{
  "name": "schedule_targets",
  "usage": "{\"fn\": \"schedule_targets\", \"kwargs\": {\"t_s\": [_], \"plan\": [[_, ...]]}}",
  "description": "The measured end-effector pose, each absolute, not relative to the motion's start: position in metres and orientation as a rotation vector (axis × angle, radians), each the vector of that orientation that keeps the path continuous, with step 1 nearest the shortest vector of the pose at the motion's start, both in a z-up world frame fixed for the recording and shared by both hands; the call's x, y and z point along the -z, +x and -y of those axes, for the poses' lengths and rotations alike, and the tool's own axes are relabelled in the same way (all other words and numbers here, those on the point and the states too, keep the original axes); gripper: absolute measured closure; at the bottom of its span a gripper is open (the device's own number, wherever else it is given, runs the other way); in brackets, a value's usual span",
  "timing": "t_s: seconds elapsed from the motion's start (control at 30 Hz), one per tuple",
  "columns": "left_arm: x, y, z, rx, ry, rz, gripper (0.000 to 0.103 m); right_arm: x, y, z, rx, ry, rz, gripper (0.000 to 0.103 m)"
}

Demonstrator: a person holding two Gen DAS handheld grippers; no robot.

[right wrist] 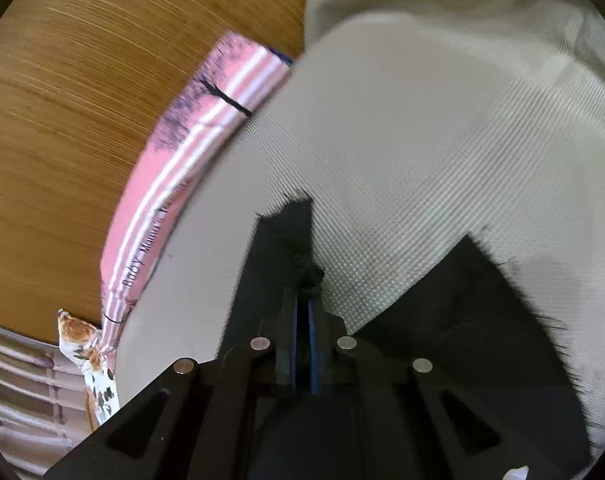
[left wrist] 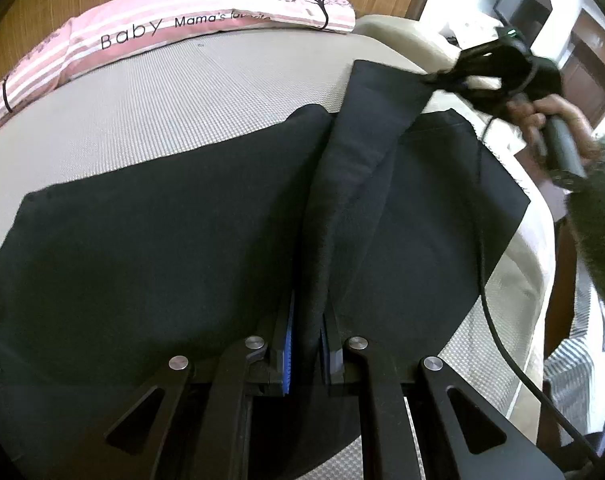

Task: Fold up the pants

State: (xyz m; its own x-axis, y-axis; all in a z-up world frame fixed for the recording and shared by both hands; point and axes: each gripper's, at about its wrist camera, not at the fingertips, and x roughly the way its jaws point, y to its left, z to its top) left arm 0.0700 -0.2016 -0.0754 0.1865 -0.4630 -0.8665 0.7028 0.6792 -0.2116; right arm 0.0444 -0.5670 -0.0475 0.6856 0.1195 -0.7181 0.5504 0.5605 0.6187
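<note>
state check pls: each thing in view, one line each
pants: mostly flat on the bed, one strip lifted off it between both tools
left tool: shut on pants
right tool: shut on pants, at the far end of the lifted strip
pillow: lying flat along the headboard
bed: covered with a textured beige mat

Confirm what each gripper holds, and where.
Both hold the black pants: left gripper pinches a raised fold, right gripper a frayed hem edge.
</note>
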Motion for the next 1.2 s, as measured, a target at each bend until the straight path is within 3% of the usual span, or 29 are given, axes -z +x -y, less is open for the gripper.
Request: {"fn": "schedule_targets", "kwargs": {"t_s": [0.27, 0.57, 0.97, 1.1, 1.2], "plan": [[0.066, 0.050, 0.217, 0.844, 0.421, -1.004, 0.092, 0.025, -0.054, 0.572, 0.428, 0.888, -0.748, 0.099], [0.080, 0.022, 0.232, 0.879, 0.617, -0.932, 0.092, 0.083, -0.138, 0.586, 0.647, 0.966, -0.816, 0.103], [0.078, 0.017, 0.236, 0.863, 0.641, -0.931, 0.092, 0.087, -0.156, 0.577, 0.494, 1.101, -0.736, 0.095], [0.077, 0.017, 0.237, 0.857, 0.641, -0.932, 0.092, 0.099, -0.151, 0.566, 0.452, 1.145, -0.758, 0.085], [0.078, 0.018, 0.236, 0.858, 0.638, -0.935, 0.092, 0.106, -0.145, 0.563, 0.451, 1.146, -0.752, 0.087]]}}
